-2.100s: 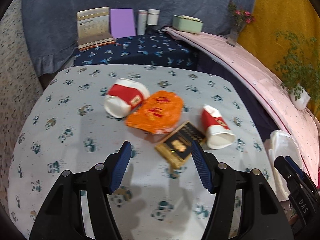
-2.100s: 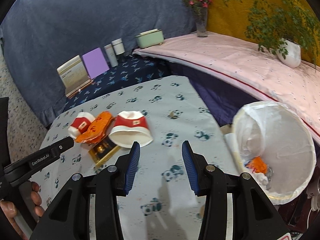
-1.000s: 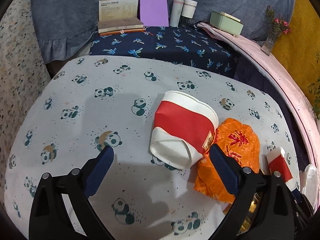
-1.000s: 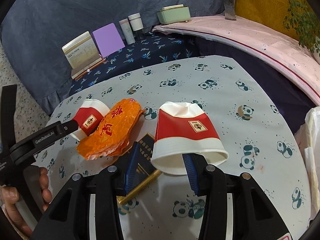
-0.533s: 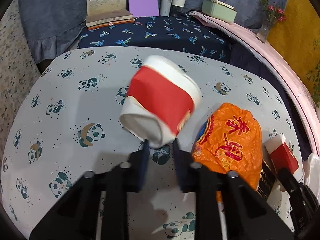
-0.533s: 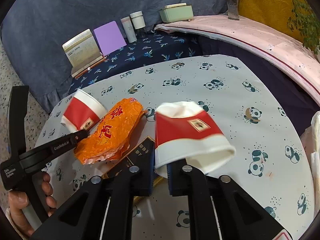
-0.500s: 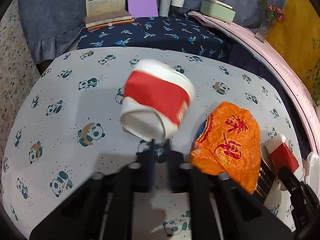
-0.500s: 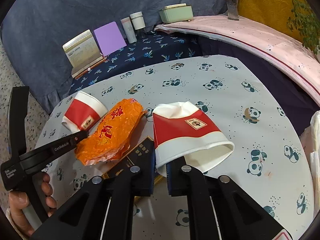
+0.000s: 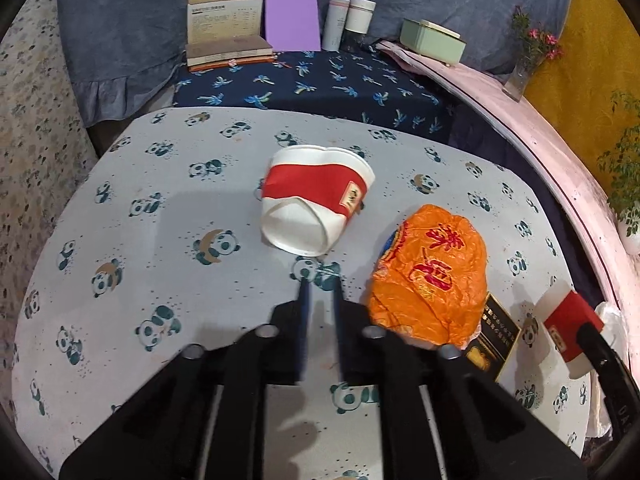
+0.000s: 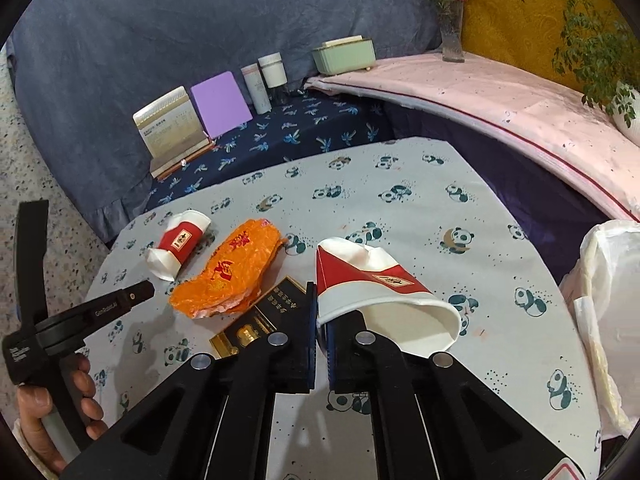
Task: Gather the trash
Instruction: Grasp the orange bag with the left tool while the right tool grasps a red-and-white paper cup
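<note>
A crushed red-and-white paper cup (image 9: 316, 200) lies on its side on the panda-print table (image 9: 160, 272), just beyond my left gripper (image 9: 320, 284). The left jaws are opening, a narrow gap with nothing between them. My right gripper (image 10: 320, 312) is shut on the rim of a second red-and-white cup (image 10: 372, 288), one finger inside its mouth, the cup tilted up off the cloth. Between the cups lie an orange wrapper (image 10: 228, 276) and a black-and-gold box (image 10: 260, 320). In the right wrist view the left cup (image 10: 180, 244) lies ahead of the left gripper (image 10: 136, 296).
A white bin bag (image 10: 608, 320) stands off the table's right edge. Behind the table a dark blue shelf holds a booklet (image 10: 172, 128), a purple card (image 10: 220, 104), two tubes and a green box (image 10: 344, 56). A hand (image 10: 48, 412) grips the left tool.
The left jaws closed on the first cup's rim and tipped it up; now it lies on the table, free of them. The right jaws closed on the second cup and raised it.
</note>
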{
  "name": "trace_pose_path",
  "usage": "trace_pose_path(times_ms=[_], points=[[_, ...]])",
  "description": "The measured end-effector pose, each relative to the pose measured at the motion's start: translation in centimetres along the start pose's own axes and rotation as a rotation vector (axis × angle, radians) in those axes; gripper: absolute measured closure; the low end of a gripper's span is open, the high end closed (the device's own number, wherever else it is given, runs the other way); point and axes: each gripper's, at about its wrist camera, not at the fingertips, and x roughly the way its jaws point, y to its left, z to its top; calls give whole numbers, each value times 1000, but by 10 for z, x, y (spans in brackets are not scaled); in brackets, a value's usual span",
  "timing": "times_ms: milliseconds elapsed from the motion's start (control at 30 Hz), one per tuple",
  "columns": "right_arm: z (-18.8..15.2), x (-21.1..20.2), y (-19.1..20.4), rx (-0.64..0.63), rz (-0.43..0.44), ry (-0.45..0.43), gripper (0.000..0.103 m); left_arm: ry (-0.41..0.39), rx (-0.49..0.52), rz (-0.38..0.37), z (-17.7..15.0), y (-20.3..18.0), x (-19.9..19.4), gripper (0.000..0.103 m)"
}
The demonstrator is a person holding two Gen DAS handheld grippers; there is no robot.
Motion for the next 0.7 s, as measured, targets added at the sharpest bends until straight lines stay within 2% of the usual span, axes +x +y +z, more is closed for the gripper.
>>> trace_pose_path(times_ms=[33, 167, 300, 467, 567, 700], points=[[1, -3, 1, -2, 6, -7, 99, -3, -11, 6, 0, 3, -1, 68], [3, -13, 2, -8, 6, -30, 99, -5, -43, 17, -2, 16, -6, 67], [4, -23, -15, 23, -26, -40, 99, -4, -55, 3, -7, 16, -13, 65], [3, -34, -37, 61, -63, -47, 99, -2, -34, -62, -18, -8, -25, 46], [1, -39, -41, 62, -69, -50, 99, 22, -15, -105, -21, -29, -23, 45], [-2, -42, -44, 53, -70, -50, 99, 55, -10, -120, -22, -50, -11, 45]])
